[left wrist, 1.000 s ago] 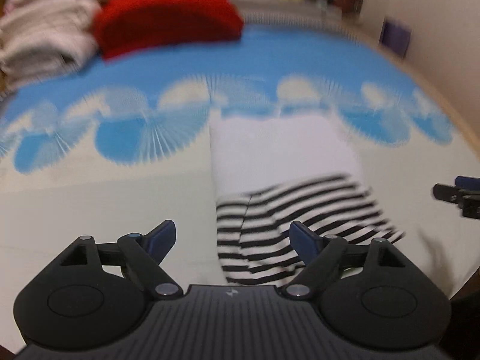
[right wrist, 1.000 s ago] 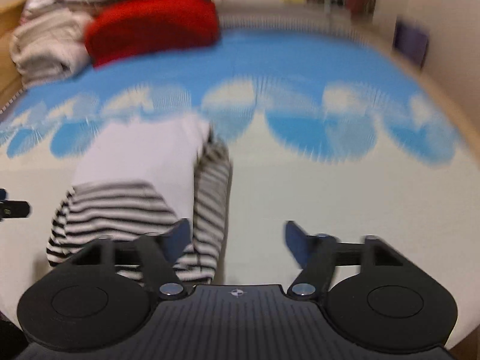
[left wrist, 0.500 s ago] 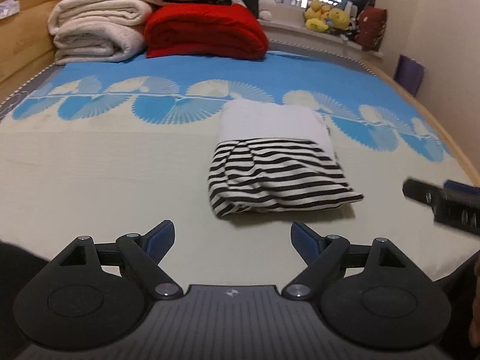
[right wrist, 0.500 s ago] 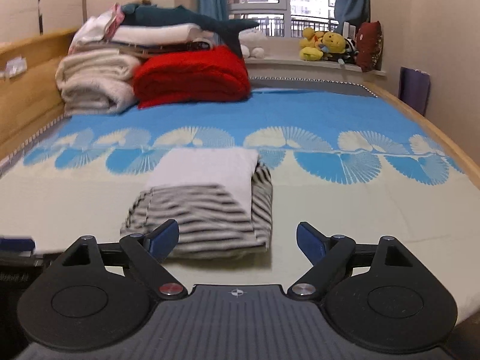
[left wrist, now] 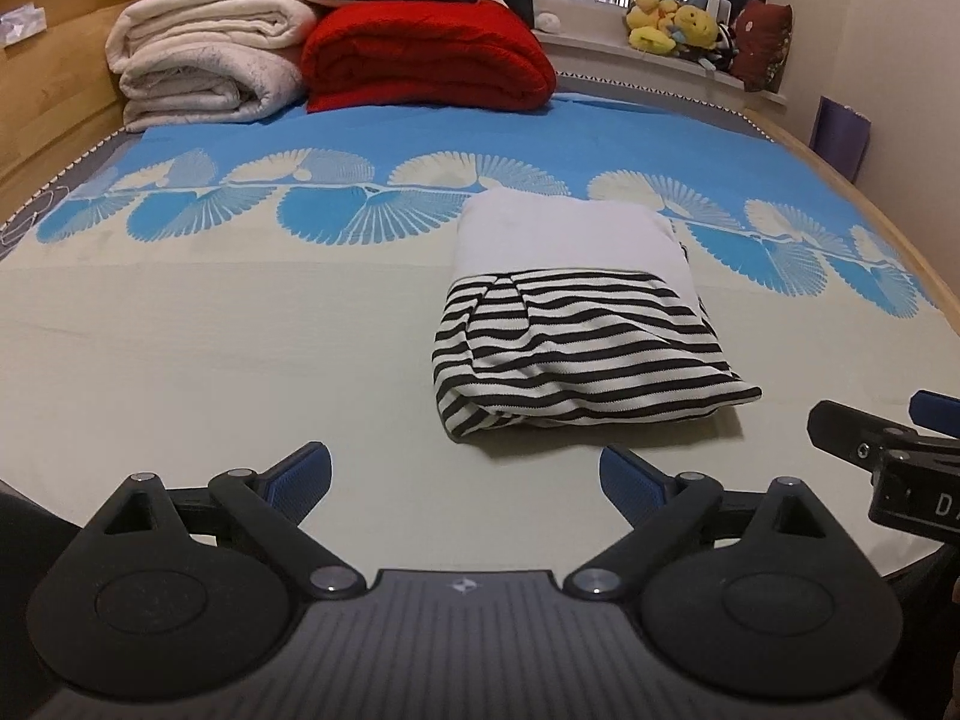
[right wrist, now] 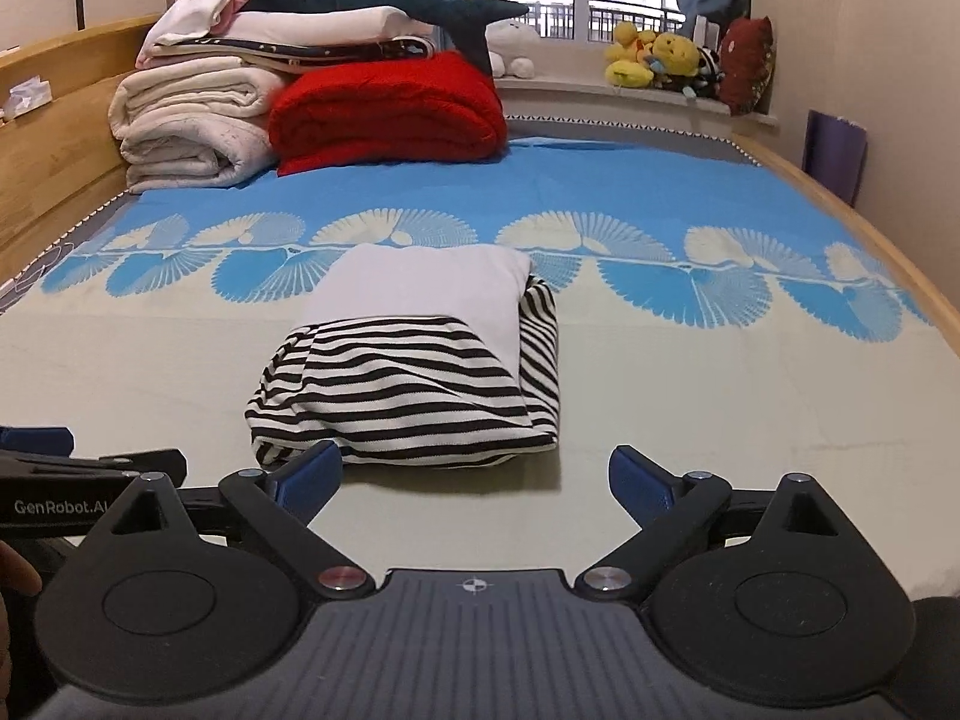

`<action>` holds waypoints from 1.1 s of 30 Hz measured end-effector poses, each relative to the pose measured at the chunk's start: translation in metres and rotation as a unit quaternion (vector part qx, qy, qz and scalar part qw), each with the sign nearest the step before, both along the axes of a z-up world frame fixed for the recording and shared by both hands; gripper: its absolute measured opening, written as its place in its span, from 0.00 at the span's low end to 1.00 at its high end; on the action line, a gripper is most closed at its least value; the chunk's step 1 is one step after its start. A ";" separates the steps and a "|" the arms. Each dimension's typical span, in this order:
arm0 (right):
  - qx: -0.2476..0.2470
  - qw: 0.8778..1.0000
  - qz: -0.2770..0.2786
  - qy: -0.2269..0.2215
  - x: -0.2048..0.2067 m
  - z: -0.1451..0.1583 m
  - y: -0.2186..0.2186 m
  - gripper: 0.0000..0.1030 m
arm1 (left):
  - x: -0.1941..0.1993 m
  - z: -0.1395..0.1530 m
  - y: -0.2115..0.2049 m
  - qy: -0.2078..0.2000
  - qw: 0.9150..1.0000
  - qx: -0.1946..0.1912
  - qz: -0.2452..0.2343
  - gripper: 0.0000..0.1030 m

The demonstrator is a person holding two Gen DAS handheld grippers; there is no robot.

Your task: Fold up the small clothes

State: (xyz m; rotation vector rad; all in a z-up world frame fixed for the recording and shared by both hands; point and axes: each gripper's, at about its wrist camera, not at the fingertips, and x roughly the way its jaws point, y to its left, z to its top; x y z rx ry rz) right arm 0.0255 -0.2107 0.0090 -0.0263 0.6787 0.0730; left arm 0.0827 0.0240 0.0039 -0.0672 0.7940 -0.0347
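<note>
We held both tongs apart and empty, low in the frame, clear of the work. The left tongs [left wrist: 465, 471] sat at bottom centre of the left view, with the folded striped garment [left wrist: 579, 330] lying right of centre, just above them. The right tongs [right wrist: 474, 474] sat at bottom centre of the right view, with the same garment [right wrist: 414, 360] centre-left; the left blue fingertip [right wrist: 312, 468] overlapped the bundle's near edge in the picture, but we could not tell whether it touched.

The garment rested on the bed [left wrist: 210, 348] as a compact packet, white panel toward the top of the frame, striped layer toward the tongs. We judged the fold complete, which explains why both tools stood back: nothing remained to pinch.

Half a second before, the tongs were equally apart and the packet already lay folded; it now sits nearer and sharper in both views. A second before, both views were motion-blurred and the stripes lay closer to the fingers. The red blanket [right wrist: 390, 111] and cream bedding [right wrist: 186, 120] occupied the upper left.
</note>
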 end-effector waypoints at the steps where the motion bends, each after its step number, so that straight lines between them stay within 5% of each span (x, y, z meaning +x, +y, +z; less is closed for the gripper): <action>1: 0.000 1.000 0.001 0.000 0.000 -0.001 0.001 0.93 | 0.000 0.000 0.000 0.001 1.000 0.000 0.000 0.95; 33: -0.016 1.000 0.025 -0.004 -0.003 -0.002 0.014 0.93 | 0.001 -0.001 0.001 0.004 1.000 -0.017 -0.004 0.95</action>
